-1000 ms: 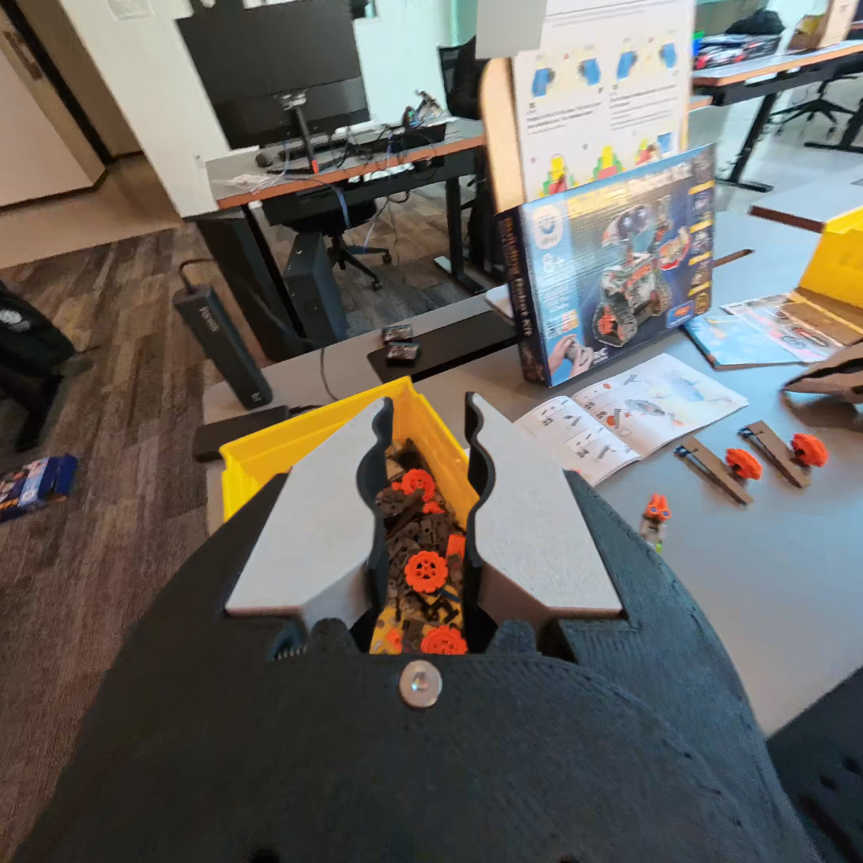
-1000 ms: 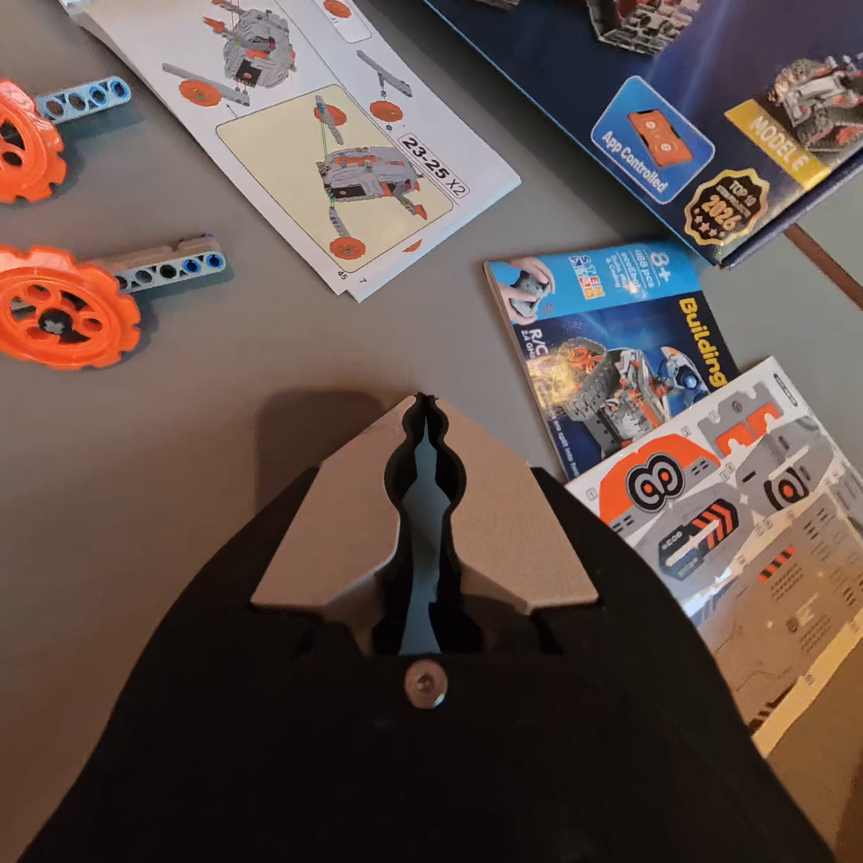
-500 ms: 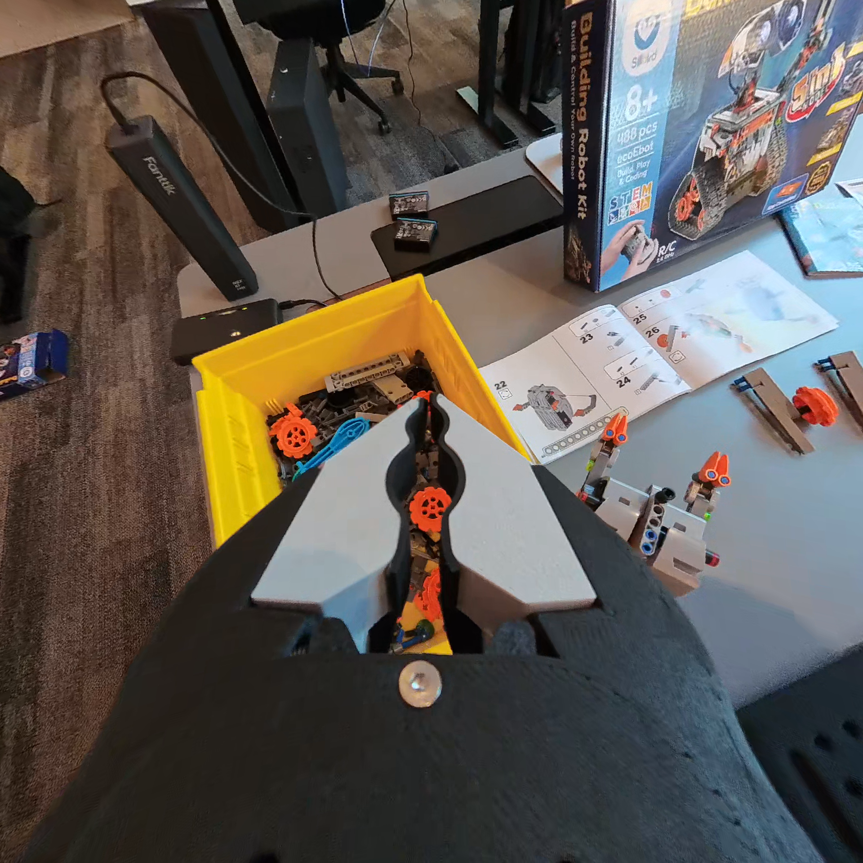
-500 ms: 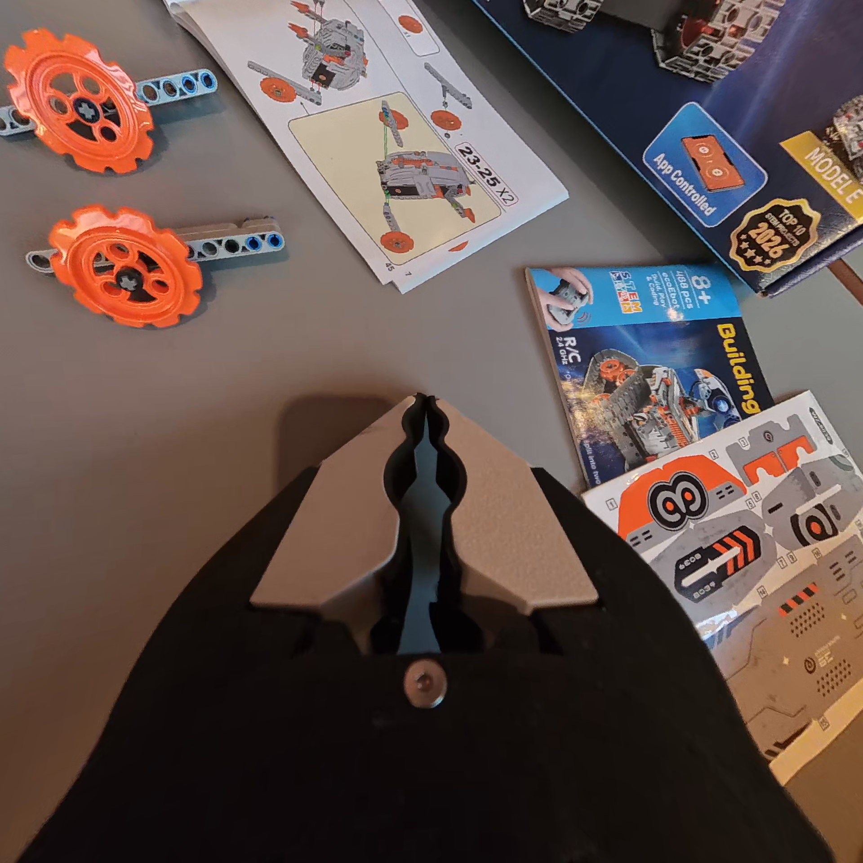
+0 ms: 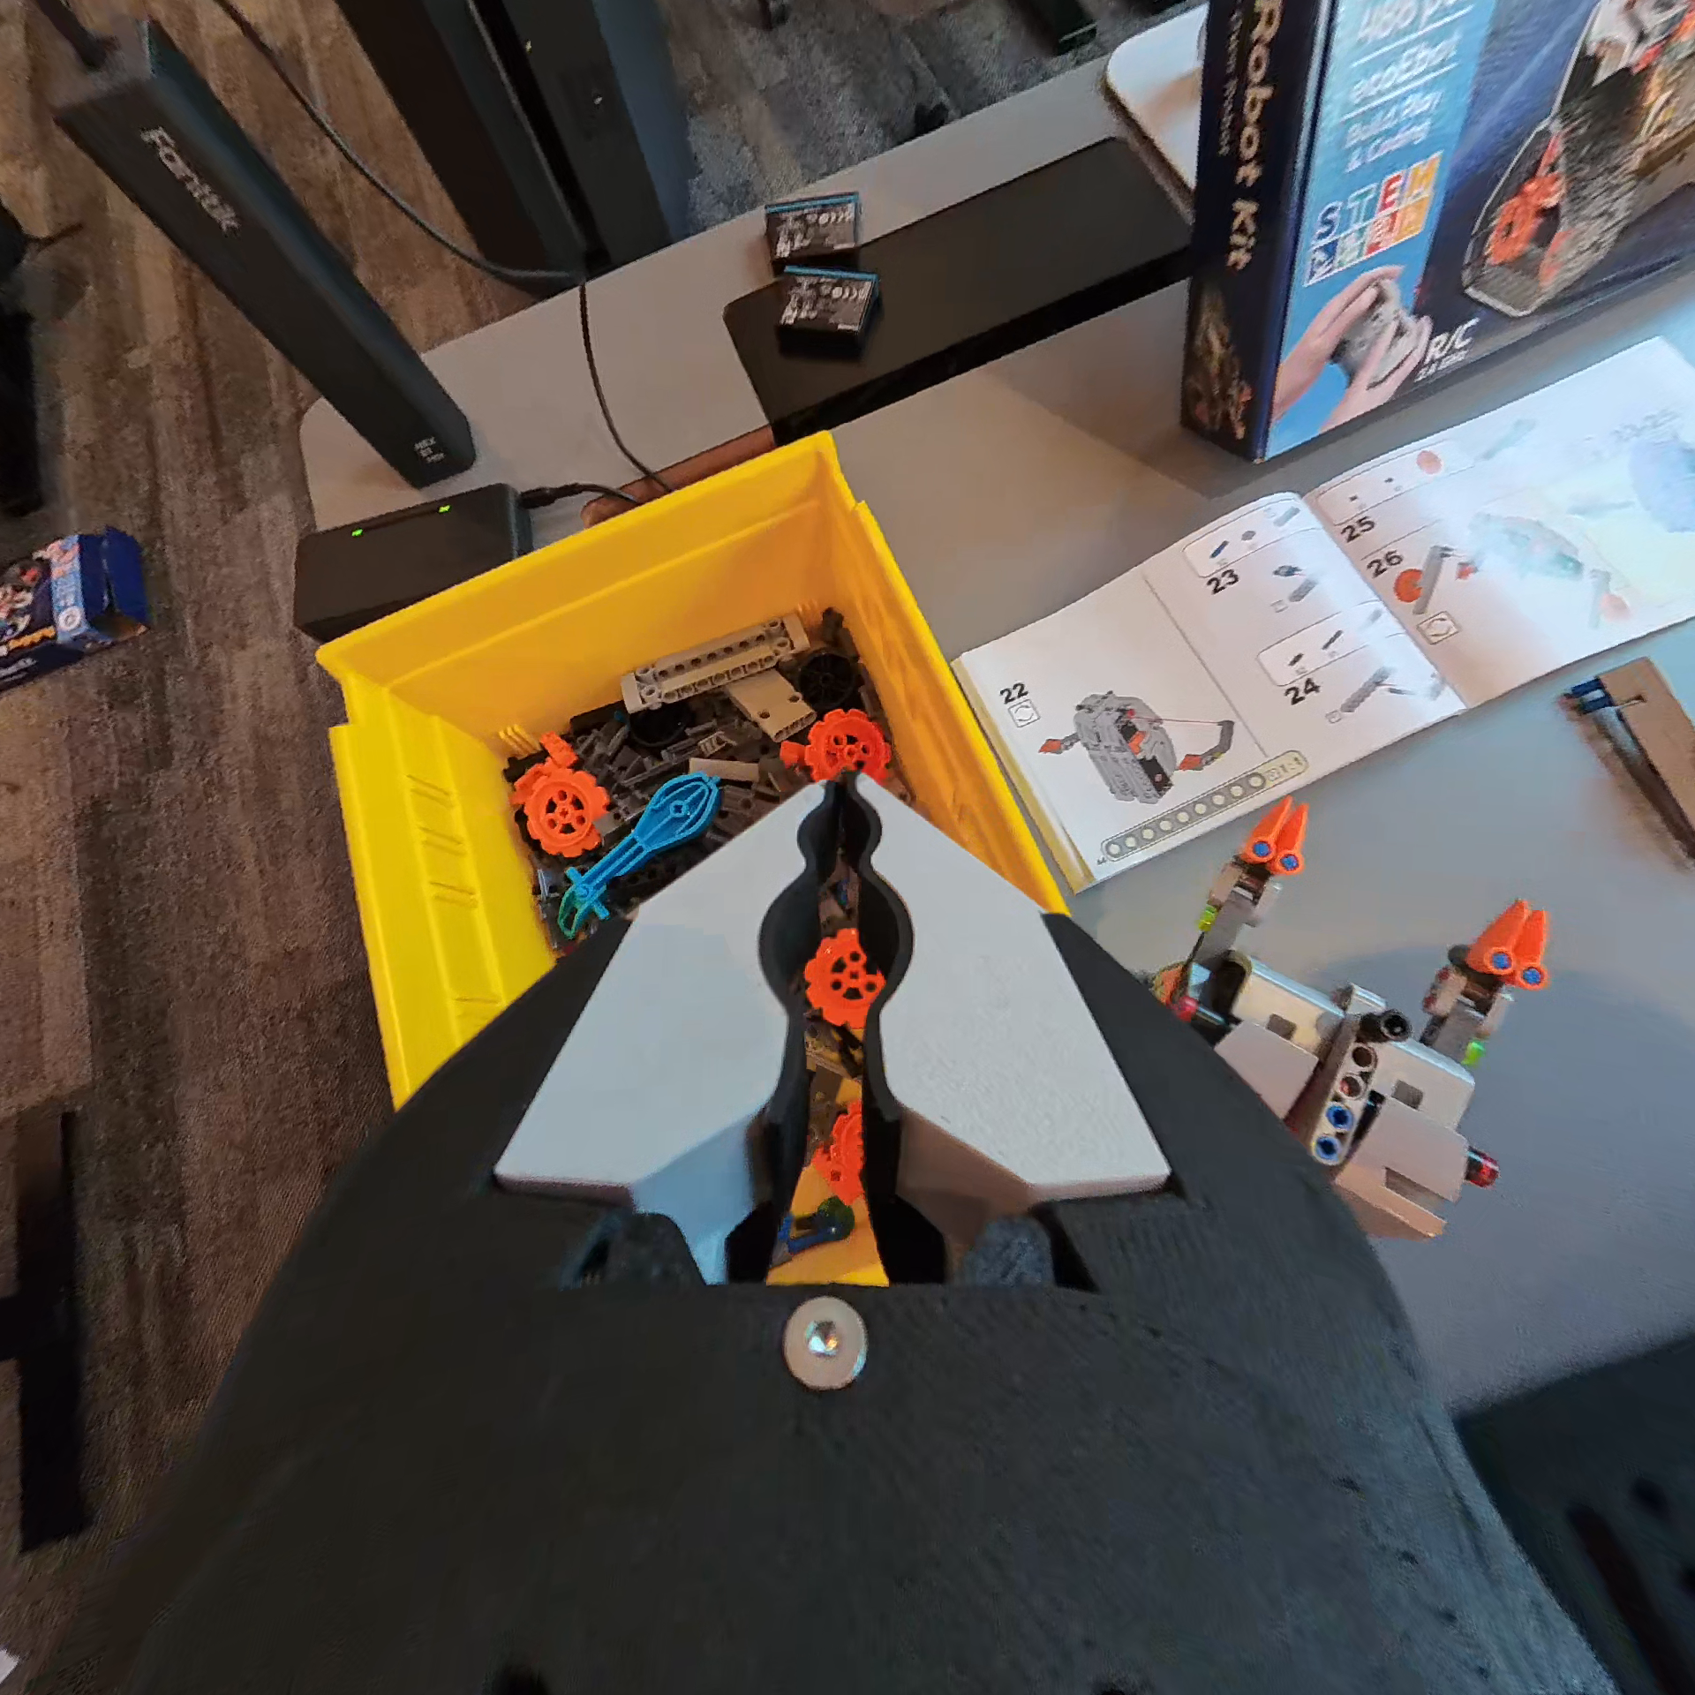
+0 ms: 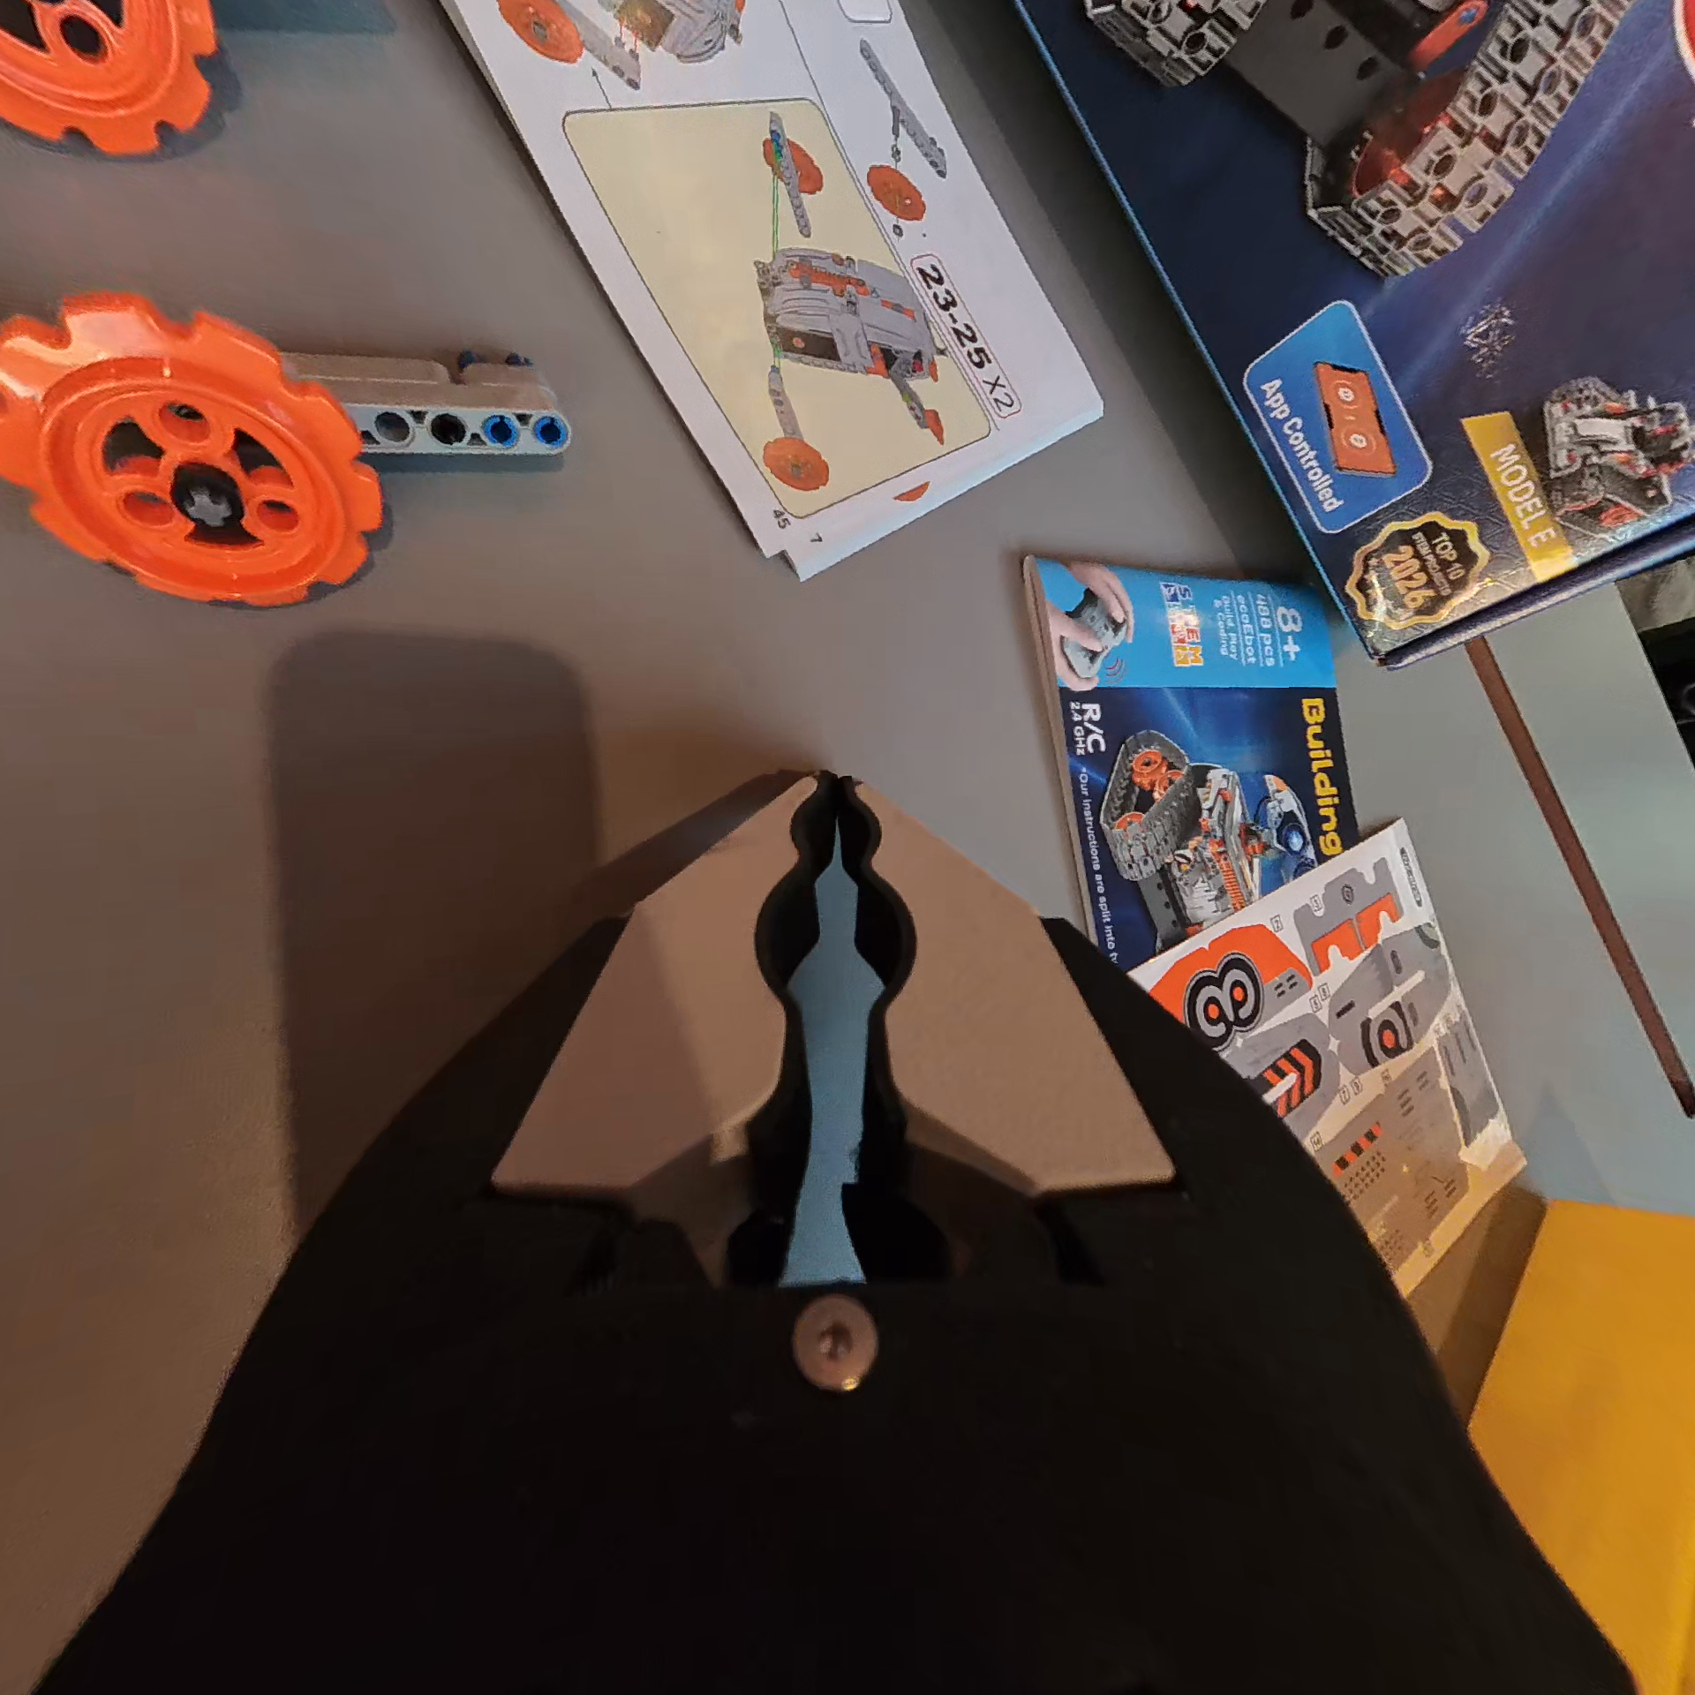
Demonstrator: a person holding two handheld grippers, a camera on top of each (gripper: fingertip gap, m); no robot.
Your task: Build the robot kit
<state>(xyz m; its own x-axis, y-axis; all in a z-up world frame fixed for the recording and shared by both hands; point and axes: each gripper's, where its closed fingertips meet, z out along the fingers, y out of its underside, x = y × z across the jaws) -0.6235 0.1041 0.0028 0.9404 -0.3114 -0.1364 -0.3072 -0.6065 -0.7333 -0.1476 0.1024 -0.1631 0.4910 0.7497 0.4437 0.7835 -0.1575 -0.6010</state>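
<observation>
Your left gripper (image 5: 842,781) has its fingers pressed together at the tips, with nothing caught between them; it hangs above the yellow bin (image 5: 587,587) and points down into it. Through the wavy slot between those fingers you see an orange gear (image 5: 844,977) lying among the loose parts below. Just past the tips sits another orange gear (image 5: 839,745), and to their left a blue openwork piece (image 5: 642,839) and a third orange gear (image 5: 559,809), all on a heap of dark grey pieces. A pale grey beam with holes (image 5: 720,662) lies at the far side of the bin.

To the right of the bin, on the grey table (image 5: 1559,1284), stands a partly built grey model with orange cones (image 5: 1357,1064), and beyond it an open instruction booklet (image 5: 1302,642). The kit box (image 5: 1431,211) stands upright behind the booklet.

Your right gripper (image 6: 836,781) likewise has its fingers closed tip to tip and holds nothing. It hovers over a bare patch of the table, its shadow falling to the left. Nearest on the left lies an orange gear on a grey beam (image 6: 197,449), with a second orange gear (image 6: 101,64) beyond it at the picture's edge. Ahead is the booklet page (image 6: 780,275); to the right lie a blue leaflet (image 6: 1202,734) and a sticker sheet (image 6: 1330,1036) overlapping its corner.
</observation>
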